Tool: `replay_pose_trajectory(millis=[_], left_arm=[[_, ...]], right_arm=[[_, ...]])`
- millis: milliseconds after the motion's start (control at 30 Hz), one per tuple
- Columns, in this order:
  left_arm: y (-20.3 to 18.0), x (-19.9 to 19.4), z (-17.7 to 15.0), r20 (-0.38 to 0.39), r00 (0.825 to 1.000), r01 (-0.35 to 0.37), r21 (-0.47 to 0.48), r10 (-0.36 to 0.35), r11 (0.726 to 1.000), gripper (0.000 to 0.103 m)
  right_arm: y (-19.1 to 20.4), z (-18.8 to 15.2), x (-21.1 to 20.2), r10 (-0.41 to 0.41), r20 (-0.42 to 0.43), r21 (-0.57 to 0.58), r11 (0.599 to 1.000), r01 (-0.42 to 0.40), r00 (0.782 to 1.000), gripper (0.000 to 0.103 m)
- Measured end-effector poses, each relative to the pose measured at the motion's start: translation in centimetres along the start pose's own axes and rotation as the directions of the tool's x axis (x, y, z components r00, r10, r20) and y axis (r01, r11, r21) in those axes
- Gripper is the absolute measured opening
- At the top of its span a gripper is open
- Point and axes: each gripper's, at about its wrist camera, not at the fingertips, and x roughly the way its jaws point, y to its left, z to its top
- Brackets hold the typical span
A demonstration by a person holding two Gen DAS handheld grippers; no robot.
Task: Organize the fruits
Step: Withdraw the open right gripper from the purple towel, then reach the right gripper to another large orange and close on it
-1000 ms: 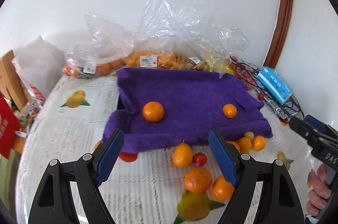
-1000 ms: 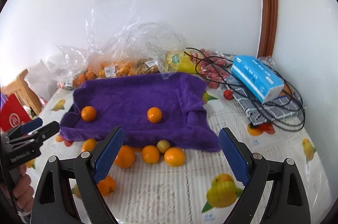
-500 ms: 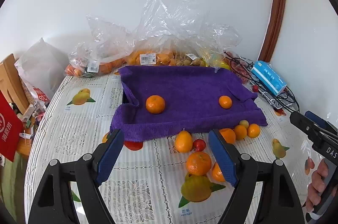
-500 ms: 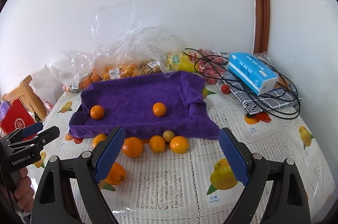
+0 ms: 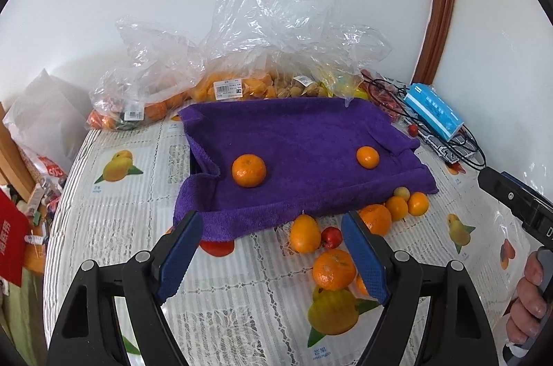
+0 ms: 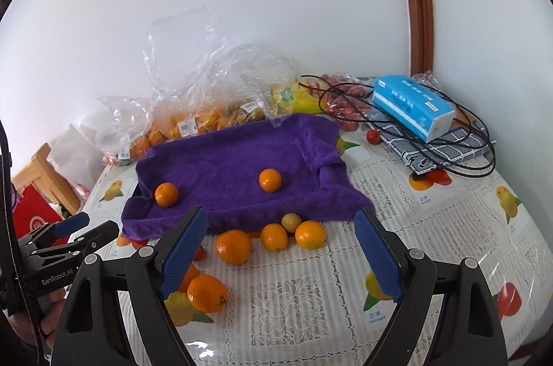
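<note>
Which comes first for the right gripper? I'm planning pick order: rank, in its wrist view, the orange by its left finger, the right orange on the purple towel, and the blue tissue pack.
1. Orange by the left finger, on the tablecloth.
2. Right orange on the purple towel, mid-table.
3. Blue tissue pack, far right by the wall.

Two oranges (image 6: 270,180) on one purple towel (image 6: 224,165); one tissue pack (image 6: 413,106); two tongs.

towel (image 5: 297,144): deep purple, plain
mandarins on the towel (image 5: 249,170): bright orange
small fruit, centre of the frame (image 5: 331,236): red
counter (image 6: 432,227): white cloth with lace squares and printed yellow mangoes
tissue pack, upper right (image 6: 413,105): light blue and white
cable (image 6: 459,155): black
tongs pads (image 5: 363,257): blue with fine grid, on black arms
</note>
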Motion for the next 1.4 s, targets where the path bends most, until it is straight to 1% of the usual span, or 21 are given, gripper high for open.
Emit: replay_pose_trajectory(millis=[233, 367, 533, 600, 733, 800, 900, 1100, 1167, 1400], left_arm=[[0.5, 0.9, 0.7, -0.006, 1.0, 0.028, 0.036, -0.027, 0.999, 0.08], [0.8, 1.3, 0.8, -0.025, 0.999, 0.031, 0.037, -0.031, 0.999, 0.08], [1.2, 1.4, 0.7, -0.024, 1.0, 0.021, 0.029, -0.02, 0.999, 0.08], [1.5, 1.4, 0.6, -0.02, 1.0, 0.003, 0.019, -0.003, 1.0, 0.08], [1.9, 1.2, 0.4, -0.021, 1.0, -0.008, -0.019, 0.008, 1.0, 0.08], [2.0, 0.9, 0.3, -0.022, 1.0, -0.013, -0.032, 0.012, 0.999, 0.08], [2.0, 0.4, 0.2, -0.014, 1.0, -0.027, -0.05, 0.027, 0.998, 0.08], [1.7, -0.5, -0.1, -0.01, 0.998, -0.058, -0.085, 0.057, 0.995, 0.08], [1.5, -0.7, -0.2, -0.006, 0.998, -0.059, -0.092, 0.059, 0.994, 0.08], [1.4, -0.8, -0.5, 0.002, 0.995, -0.102, -0.121, 0.103, 0.987, 0.08]], right_arm=[[1.1, 0.3, 0.7, -0.048, 0.005, 0.0, 0.999, 0.048, 0.999, 0.087], [1.6, 0.3, 1.4, -0.057, -0.006, -0.005, 0.998, 0.057, 0.998, 0.087], [2.3, 0.0, 2.0, -0.06, -0.01, -0.035, 0.998, 0.06, 0.998, 0.087], [2.5, -0.1, 2.1, -0.052, -0.01, -0.047, 0.998, 0.052, 0.999, 0.087], [2.5, 0.0, 2.3, -0.034, -0.014, -0.074, 0.997, 0.033, 0.999, 0.086], [2.5, 0.2, 2.3, -0.032, -0.016, -0.081, 0.996, 0.031, 0.999, 0.084], [2.3, 0.4, 2.3, -0.001, -0.022, -0.086, 0.996, 0.0, 1.0, 0.084], [1.9, 0.4, 2.1, 0.03, -0.029, -0.11, 0.993, -0.033, 0.999, 0.08], [1.6, 0.5, 1.9, 0.039, -0.026, -0.106, 0.993, -0.041, 0.999, 0.08], [-0.4, 0.7, 1.6, 0.074, -0.015, -0.089, 0.993, -0.075, 0.997, 0.08]])
